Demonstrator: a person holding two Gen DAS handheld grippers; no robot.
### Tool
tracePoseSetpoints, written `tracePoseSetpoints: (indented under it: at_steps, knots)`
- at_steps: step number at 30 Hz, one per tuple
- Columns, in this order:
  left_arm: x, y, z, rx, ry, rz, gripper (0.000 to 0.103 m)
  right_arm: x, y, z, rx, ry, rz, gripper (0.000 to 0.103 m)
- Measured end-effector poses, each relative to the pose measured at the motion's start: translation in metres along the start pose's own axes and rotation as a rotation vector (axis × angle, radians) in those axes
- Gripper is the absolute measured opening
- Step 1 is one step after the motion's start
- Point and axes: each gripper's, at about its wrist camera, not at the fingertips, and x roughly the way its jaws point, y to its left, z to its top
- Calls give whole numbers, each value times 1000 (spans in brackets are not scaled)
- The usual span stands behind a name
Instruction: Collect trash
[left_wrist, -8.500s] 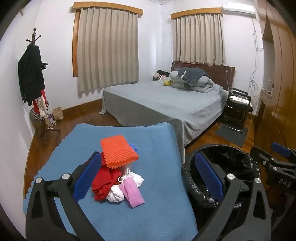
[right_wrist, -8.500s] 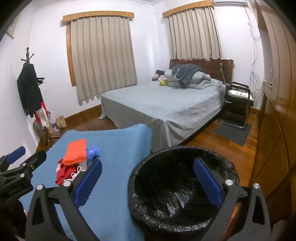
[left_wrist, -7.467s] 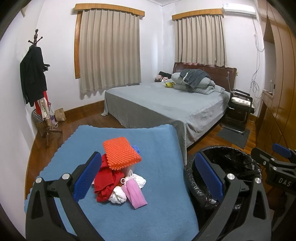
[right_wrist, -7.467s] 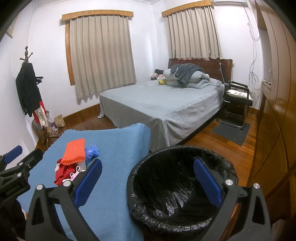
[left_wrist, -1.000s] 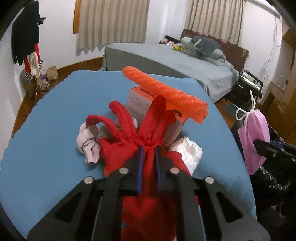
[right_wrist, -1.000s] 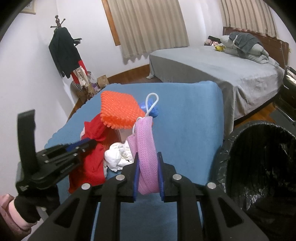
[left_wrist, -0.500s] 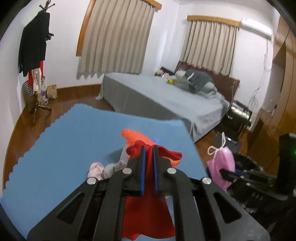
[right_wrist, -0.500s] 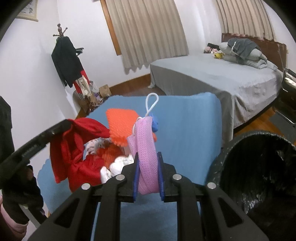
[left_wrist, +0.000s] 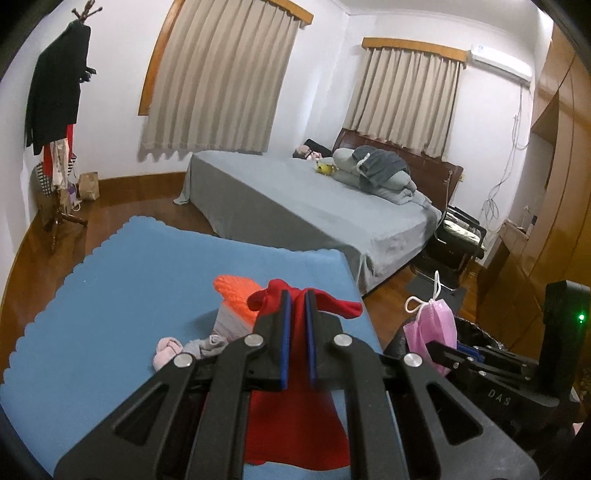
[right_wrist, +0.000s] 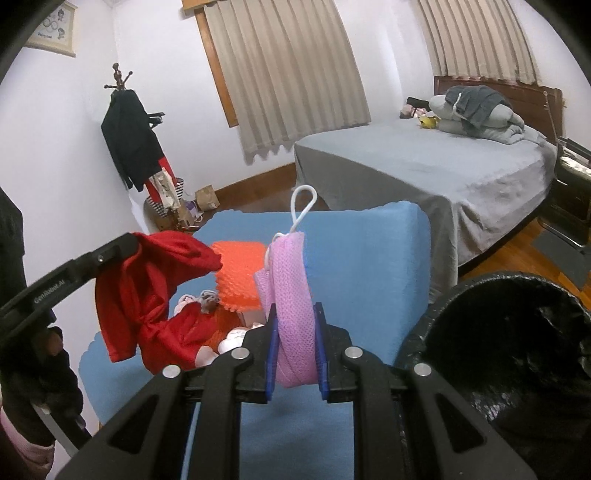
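My left gripper (left_wrist: 295, 295) is shut on a red cloth (left_wrist: 291, 424), which hangs from the jaws above the blue-covered table (left_wrist: 129, 277). The right wrist view shows the same cloth (right_wrist: 147, 295) dangling from the left gripper (right_wrist: 136, 240). My right gripper (right_wrist: 295, 314) is shut on a pink face mask (right_wrist: 291, 288), its white ear loop sticking up. The mask (left_wrist: 430, 325) hangs close to the black-lined trash bin (right_wrist: 517, 332). On the table remain an orange spiky pad (left_wrist: 236, 288) on a box (left_wrist: 232, 321), a pink sock ball (left_wrist: 166, 349) and white crumpled paper (right_wrist: 229, 339).
A grey bed (left_wrist: 295, 199) stands beyond the table. A coat rack (left_wrist: 55, 110) with clothes is at the left wall, and a black chair (left_wrist: 458, 236) and wooden wardrobe (left_wrist: 561, 184) at the right. A person's dark sleeve (right_wrist: 37, 369) holds the left gripper.
The left gripper has risen and tilted up, lifting the red cloth off the pile. The right gripper has risen slightly with the mask. Several seconds ago both stood open and empty.
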Motion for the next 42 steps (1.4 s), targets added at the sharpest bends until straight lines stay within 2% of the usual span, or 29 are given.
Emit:
tracePoseSetpoints:
  at_steps: [9, 18, 26, 32, 34, 37, 40, 42]
  knots:
    - [3, -14, -10, 37, 19, -17, 7, -1, -9, -3, 16, 10, -24, 17]
    - [37, 27, -33, 33, 102, 85, 7, 20, -10, -15, 14, 59, -43, 17]
    - [36, 48, -39, -1, 127, 106, 7, 33, -9, -23, 14, 96, -37, 17]
    - [41, 52, -46, -16, 168, 123, 20, 36, -10, -25, 13, 110, -34, 17]
    - [39, 51, -47, -14, 173, 129, 37, 37, -11, -24, 16, 113, -32, 17]
    - [32, 48, -51, -10, 181, 123, 41, 36, -11, -24, 11, 112, -31, 17]
    - [26, 39, -56, -10, 190, 122, 50, 35, -10, -26, 13, 112, -29, 17]
    - [22, 34, -61, -26, 200, 110, 50, 35, -9, -26, 11, 114, -30, 17]
